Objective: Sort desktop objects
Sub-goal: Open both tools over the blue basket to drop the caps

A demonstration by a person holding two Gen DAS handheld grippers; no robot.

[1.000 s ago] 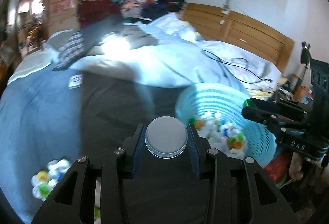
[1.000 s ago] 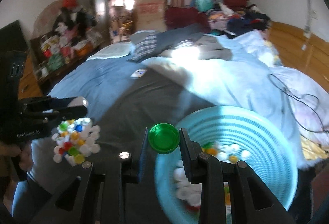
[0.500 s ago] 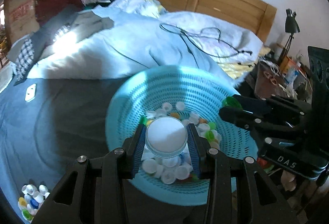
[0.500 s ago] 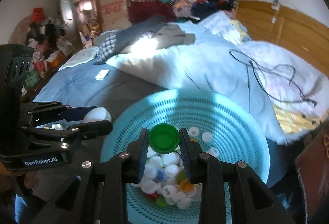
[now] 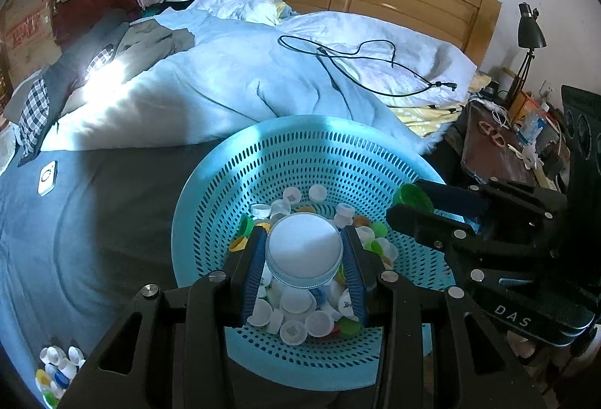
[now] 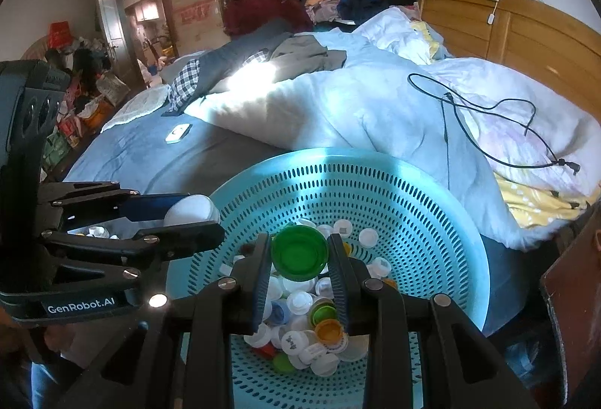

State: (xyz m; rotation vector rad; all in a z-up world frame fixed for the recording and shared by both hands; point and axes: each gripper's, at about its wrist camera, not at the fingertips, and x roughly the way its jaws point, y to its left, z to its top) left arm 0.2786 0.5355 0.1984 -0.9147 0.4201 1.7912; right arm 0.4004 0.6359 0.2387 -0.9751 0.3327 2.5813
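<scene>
A light blue perforated basket (image 5: 300,161) (image 6: 413,191) sits on the bed with several bottle caps piled in its bottom. My left gripper (image 5: 304,251) is shut on a large white cap (image 5: 304,245) and hangs over the pile. In the right wrist view that gripper (image 6: 188,221) reaches in from the left over the basket's rim. My right gripper (image 6: 300,253) is shut on a green cap (image 6: 299,252) above the caps in the basket. The left wrist view shows it (image 5: 409,202) coming in from the right with the green cap (image 5: 411,196).
A small heap of loose caps (image 5: 56,371) lies on the dark sheet at the lower left. A white remote (image 6: 178,132) lies on the sheet. A black cable (image 5: 357,63) runs over the rumpled duvet. A bedside table (image 5: 499,153) stands at the right.
Both grippers have swung with their caps from the dark sheet to above the basket. The cap heap has slid to the lower left. Each grip stays as it was.
</scene>
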